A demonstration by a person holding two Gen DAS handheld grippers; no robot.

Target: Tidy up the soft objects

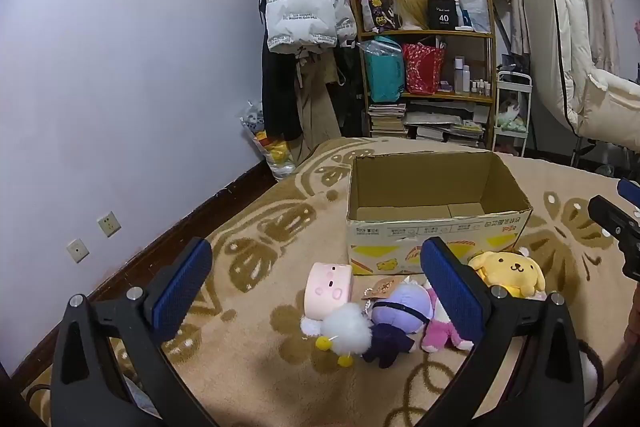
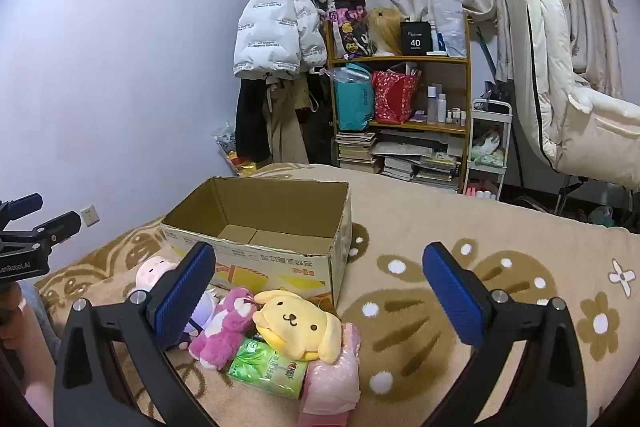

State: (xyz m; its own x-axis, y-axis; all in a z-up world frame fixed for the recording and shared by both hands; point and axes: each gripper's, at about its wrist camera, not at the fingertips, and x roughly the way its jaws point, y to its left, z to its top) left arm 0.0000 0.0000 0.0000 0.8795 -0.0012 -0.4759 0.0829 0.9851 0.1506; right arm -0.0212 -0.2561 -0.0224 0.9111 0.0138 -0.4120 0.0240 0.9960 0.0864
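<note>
An open, empty cardboard box stands on the beige blanket. In front of it lie soft toys: a pink square plush, a white fluffy chick, a purple-headed doll, a pink bear and a yellow dog plush. A green tissue pack and a pink bag lie beside them. My left gripper is open above the toys. My right gripper is open above the yellow dog.
A wooden shelf with bags, bottles and books stands behind the bed. Coats hang on the wall. A white cart and a white garment are at the right. The wall runs along the left.
</note>
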